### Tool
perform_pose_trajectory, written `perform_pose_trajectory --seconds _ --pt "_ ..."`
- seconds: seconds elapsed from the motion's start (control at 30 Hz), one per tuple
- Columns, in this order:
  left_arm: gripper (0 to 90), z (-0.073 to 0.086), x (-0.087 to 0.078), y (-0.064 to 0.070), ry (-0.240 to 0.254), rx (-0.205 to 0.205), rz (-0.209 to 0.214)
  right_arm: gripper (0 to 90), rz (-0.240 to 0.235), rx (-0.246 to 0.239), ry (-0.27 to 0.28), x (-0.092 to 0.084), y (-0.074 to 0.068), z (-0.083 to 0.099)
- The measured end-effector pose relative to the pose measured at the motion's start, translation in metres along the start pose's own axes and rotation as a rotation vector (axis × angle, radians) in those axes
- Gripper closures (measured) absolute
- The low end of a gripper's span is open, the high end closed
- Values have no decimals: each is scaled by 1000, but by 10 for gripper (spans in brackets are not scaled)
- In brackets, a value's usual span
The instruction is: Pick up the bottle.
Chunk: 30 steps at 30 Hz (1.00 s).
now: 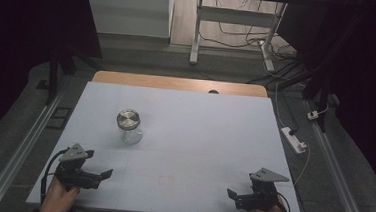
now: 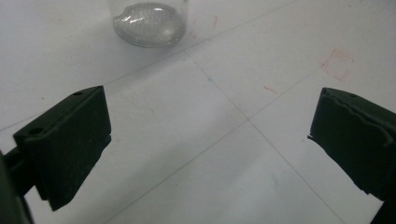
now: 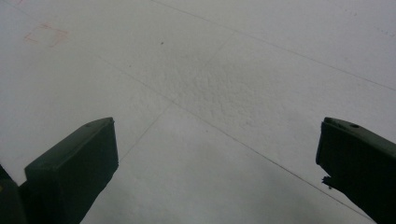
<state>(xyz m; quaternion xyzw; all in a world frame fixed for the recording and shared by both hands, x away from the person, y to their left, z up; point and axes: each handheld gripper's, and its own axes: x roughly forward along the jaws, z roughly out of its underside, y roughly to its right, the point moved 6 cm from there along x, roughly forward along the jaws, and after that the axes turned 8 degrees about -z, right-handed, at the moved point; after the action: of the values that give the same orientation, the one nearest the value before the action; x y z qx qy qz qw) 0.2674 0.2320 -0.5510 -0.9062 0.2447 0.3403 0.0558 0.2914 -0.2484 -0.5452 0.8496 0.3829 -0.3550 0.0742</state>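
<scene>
Clear glass jar (image 1: pixel 130 129) with silver lid (image 1: pixel 128 118), white table (image 1: pixel 214 138)

The white-covered desk (image 1: pixel 214 133) carried one lidded glass jar (image 1: pixel 129 126), standing upright toward ten o'clock from its centre.

A big white table (image 1: pixel 214 138) has thin lines and small red marks (image 2: pixel 337 64) on it. Beside it on the grey floor lie a white power strip (image 1: pixel 294 139) and black cables (image 1: pixel 279 67).
</scene>
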Motion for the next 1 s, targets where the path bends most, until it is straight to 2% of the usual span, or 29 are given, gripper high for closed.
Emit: perform_pose_trajectory --seconds 0.33,0.53,0.73,1.0 --pt "0 -11 11 -5 18 31 33 0 -2 -1 -4 0 0 0" --pt "0 -19 22 -10 29 55 28 0 -4 1 -8 1 0 0" --pt "0 -30 33 -15 47 46 22 0 -5 1 -11 1 0 0" --pt "0 -45 48 -23 43 8 5 0 -7 6 -11 1 0 0"
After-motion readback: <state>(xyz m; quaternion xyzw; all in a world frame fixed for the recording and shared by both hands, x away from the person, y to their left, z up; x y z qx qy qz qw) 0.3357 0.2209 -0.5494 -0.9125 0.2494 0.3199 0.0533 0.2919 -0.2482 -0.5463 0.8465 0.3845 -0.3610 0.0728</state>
